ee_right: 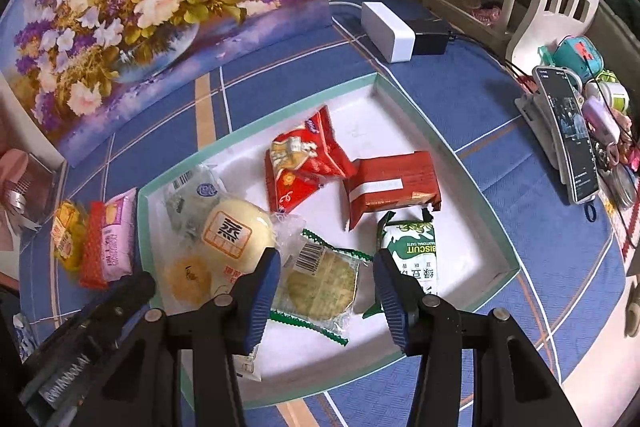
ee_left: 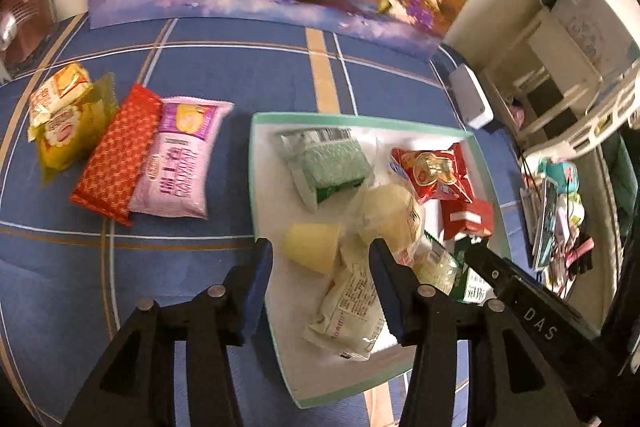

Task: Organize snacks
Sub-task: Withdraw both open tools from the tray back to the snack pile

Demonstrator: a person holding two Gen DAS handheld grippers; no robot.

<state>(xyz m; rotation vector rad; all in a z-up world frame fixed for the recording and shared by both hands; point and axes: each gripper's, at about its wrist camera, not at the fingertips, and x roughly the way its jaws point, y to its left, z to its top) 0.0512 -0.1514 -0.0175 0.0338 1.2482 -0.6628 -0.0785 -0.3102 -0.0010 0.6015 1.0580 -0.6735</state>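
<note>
A white tray (ee_right: 472, 163) with a green rim sits on the blue checked desk (ee_right: 460, 99) and holds most of the snacks. The right tool (ee_right: 326, 283) hangs partly open over a clear-wrapped round cake (ee_right: 322, 285) inside the tray, gripping nothing; a green biscuit pack (ee_right: 410, 255) lies just beside it. The left tool (ee_left: 320, 267) hovers partly open and empty above the tray's near edge, over a pale wrapped bun (ee_left: 352, 307). Left of the tray, outside it, lie a pink packet (ee_left: 176, 159), a red packet (ee_left: 116, 155) and yellow packets (ee_left: 64, 115).

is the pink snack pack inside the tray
No, the pink snack pack lies on the blue cloth beside the red pack, outside the tray.
</note>
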